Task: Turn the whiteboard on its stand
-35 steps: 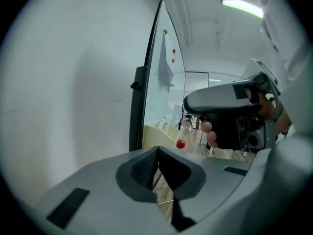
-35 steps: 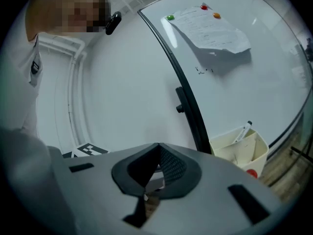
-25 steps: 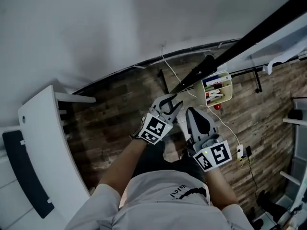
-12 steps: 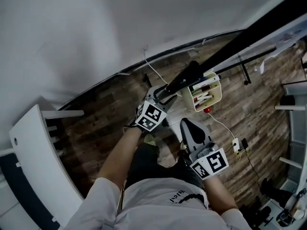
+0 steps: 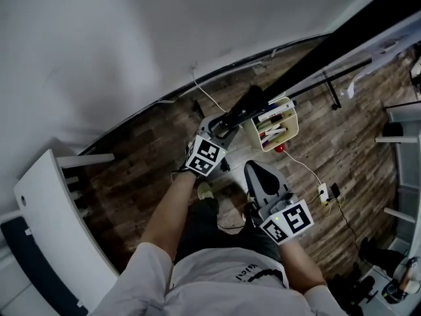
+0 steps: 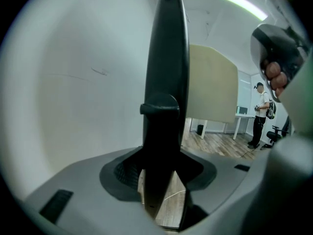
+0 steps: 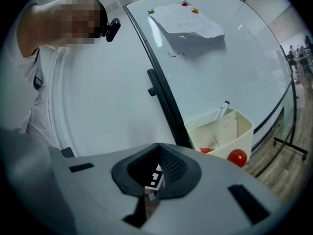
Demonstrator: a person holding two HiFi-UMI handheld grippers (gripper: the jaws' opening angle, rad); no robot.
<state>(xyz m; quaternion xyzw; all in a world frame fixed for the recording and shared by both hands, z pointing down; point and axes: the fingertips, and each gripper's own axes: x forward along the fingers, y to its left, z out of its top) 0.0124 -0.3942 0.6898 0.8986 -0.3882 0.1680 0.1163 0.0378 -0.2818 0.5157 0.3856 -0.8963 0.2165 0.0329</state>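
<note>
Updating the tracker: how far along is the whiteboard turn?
Done: the approach; the black frame edge of the whiteboard stands between the jaws of the left gripper. In hand: those jaws are closing on it, not yet pressing. Left: apparently the turn itself; the right gripper is shut, empty, off the whiteboard.

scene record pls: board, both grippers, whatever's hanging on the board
whiteboard: sheet pinned near top
left gripper: at the board's black edge frame, jaws closing, frame between them, pads not pressing
right gripper: off the board, jaws together, nothing held
marker bin: cream, hung on board, markers inside
</note>
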